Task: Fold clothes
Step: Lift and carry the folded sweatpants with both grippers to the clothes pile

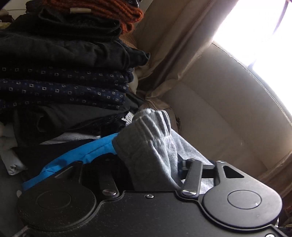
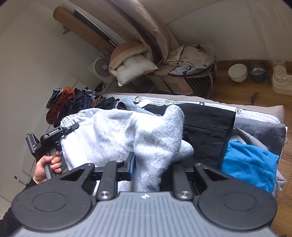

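Grey sweatpants [image 2: 113, 134] bunched between both downward-tilted grippers, left [image 1: 153, 169] and right [image 2: 153, 164].

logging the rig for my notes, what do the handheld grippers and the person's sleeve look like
Right gripper: matte black linkage arms with silver pivot screws, two round discs, ribbed grey body, a blue pad on one finger. Left gripper: the same black build; white lettering shows on it in the right wrist view. The sleeve is dark.

Light grey sweatpants [image 2: 113, 138], bright blue garment [image 2: 250, 164], rust-orange knit [image 1: 102, 11], navy square-dotted fabric [image 1: 62, 87]
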